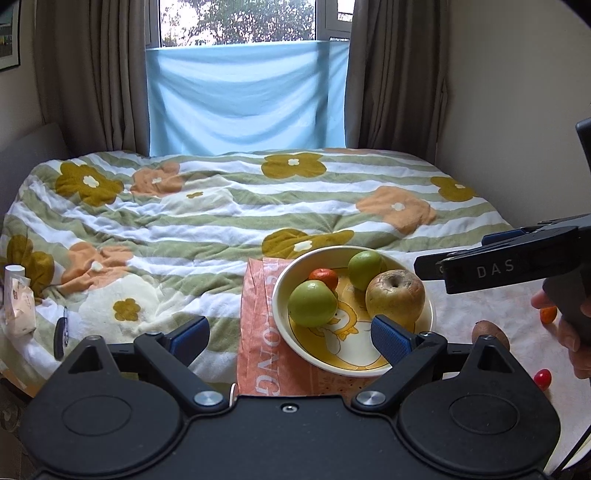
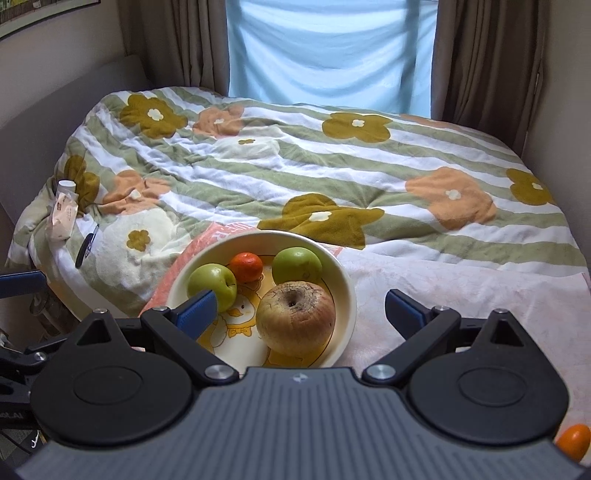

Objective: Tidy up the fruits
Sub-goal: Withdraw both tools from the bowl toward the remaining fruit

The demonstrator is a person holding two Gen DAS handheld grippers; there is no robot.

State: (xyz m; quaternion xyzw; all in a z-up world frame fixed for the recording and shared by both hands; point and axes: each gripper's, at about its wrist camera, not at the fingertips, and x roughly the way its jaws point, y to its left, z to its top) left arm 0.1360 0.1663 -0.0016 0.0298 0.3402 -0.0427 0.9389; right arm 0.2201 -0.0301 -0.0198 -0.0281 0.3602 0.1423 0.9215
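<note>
- Your right gripper (image 2: 299,312) stands with jaws wide apart, empty, above the bowl (image 2: 347,291); your left gripper (image 1: 290,338) is likewise spread and holds nothing.
- Bowl contents: a wrinkled apple (image 2: 295,317), two green fruits (image 2: 212,282) (image 2: 297,265), and a mandarin (image 2: 246,266).
- Loose fruit lies on the cloth nearby: a small orange one (image 2: 573,441), a red one (image 1: 542,378), a brown one (image 1: 491,332).
- Risk: the bowl rests on a soft quilt (image 2: 332,173); pressing its rim may tip it and spill fruit.
- Risk: round loose pieces may roll off when nudged.
- Room: bed beneath a curtained window (image 1: 240,22).

Soft daylight from the window (image 1: 238,22); fisheye-bent edges, sharp focus.
</note>
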